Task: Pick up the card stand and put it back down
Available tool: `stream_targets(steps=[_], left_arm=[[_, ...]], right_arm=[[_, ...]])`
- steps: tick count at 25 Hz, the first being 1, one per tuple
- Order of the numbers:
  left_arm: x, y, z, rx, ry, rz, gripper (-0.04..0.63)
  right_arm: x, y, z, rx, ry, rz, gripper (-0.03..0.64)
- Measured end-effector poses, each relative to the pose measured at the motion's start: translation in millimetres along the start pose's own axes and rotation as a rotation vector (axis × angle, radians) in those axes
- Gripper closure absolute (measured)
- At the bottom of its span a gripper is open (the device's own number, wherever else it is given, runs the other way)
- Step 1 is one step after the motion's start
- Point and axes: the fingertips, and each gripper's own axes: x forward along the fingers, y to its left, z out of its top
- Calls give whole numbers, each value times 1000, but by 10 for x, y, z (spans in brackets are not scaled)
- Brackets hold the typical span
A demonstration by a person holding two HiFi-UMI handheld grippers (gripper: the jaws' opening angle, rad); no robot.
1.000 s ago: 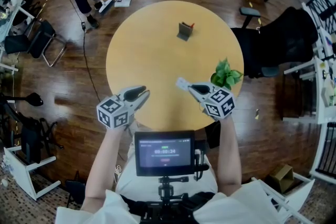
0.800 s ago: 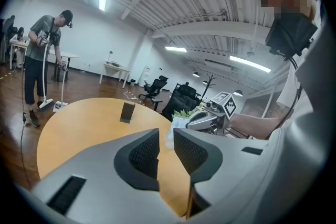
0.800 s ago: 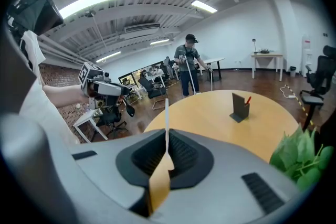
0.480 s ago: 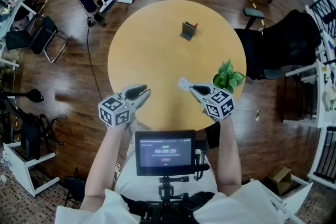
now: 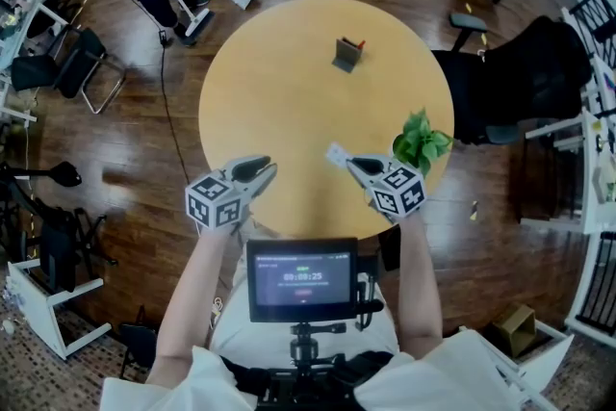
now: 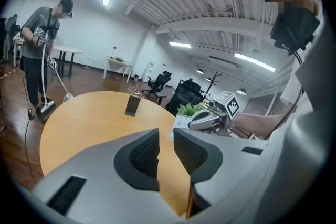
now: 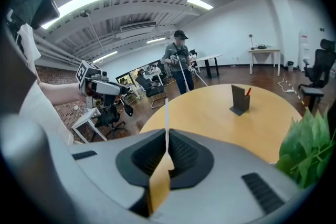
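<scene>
My right gripper [image 5: 354,162] pinches a white card [image 5: 334,154]; my left gripper [image 5: 262,171] is ajar, empty. The far card stand [image 5: 344,58] holds a red item [image 5: 361,44].

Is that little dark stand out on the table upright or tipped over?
Upright: the card stand sits on its base on the table, back panel rising.

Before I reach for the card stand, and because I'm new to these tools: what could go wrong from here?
The right hand-held gripper is shut on a white card; grabbing with it would probably drop or crease that card. The card stand sits far across the table, a long stretch. The green plant beside that gripper could get knocked.
</scene>
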Motion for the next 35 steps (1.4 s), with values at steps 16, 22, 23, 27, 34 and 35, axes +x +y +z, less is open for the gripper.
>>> stream_targets(steps=[16,22,23,27,34,35], left_arm=[[-18,95,-227,-28,32,14,508],[-27,97,-312,-42,42,18,508],[-29,97,-325,-44,43,18,508],[-33,107,-392,-53,50,18,508],[-6,127,-492,-54,76,17,508],[3,135,-501,-54,78,17,508]], right_arm=[[91,0,-186,25,4,-11,586],[112,-26,-328,39,17,-16,586],[115,-26,-336,40,17,-16,586],[137,-4,-376,48,24,-14,586],[156,-48,-492,69,27,-21,586],[160,-56,-521,72,31,-21,586]])
